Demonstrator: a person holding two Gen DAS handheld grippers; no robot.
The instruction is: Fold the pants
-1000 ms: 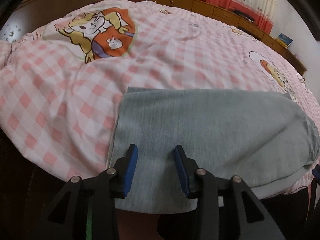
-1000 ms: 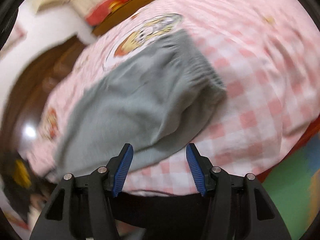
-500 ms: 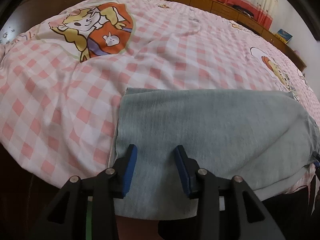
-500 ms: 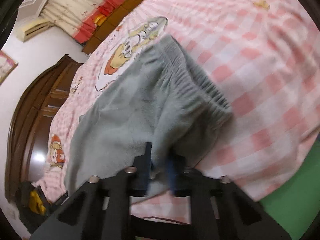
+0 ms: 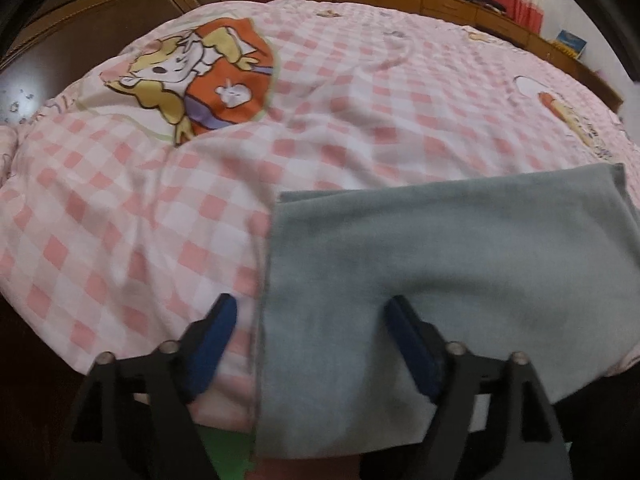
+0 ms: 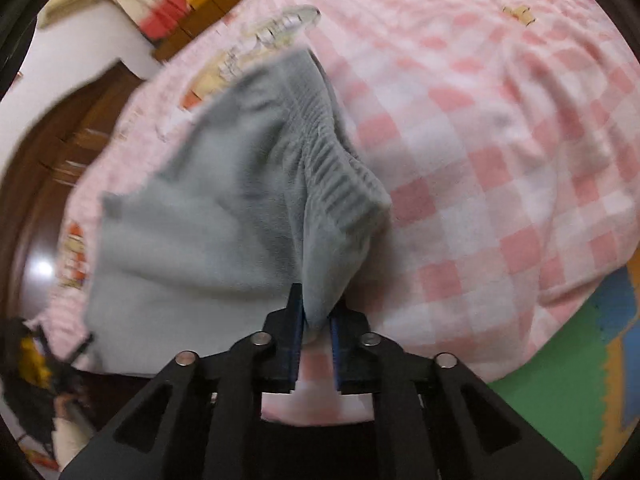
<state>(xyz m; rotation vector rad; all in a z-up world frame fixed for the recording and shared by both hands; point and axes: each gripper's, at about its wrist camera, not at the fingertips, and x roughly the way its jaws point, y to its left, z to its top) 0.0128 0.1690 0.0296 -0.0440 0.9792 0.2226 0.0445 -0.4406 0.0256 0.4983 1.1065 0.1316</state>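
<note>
Grey pants lie on a pink checked bedspread at the bed's near edge. My left gripper is open, its jaws wide apart over the pants' leg end, which hangs over the bed edge between the blue pads. In the right wrist view the pants show their ribbed waistband. My right gripper is shut on the waistband corner and lifts it off the bed.
Dark wooden wardrobes stand behind the bed at left. A low wooden cabinet with red curtains runs along the far wall. A green and blue foam floor mat lies beside the bed at right.
My right gripper closed on the waistband corner and raised it. My left gripper opened wider and shifted left along the leg end.
</note>
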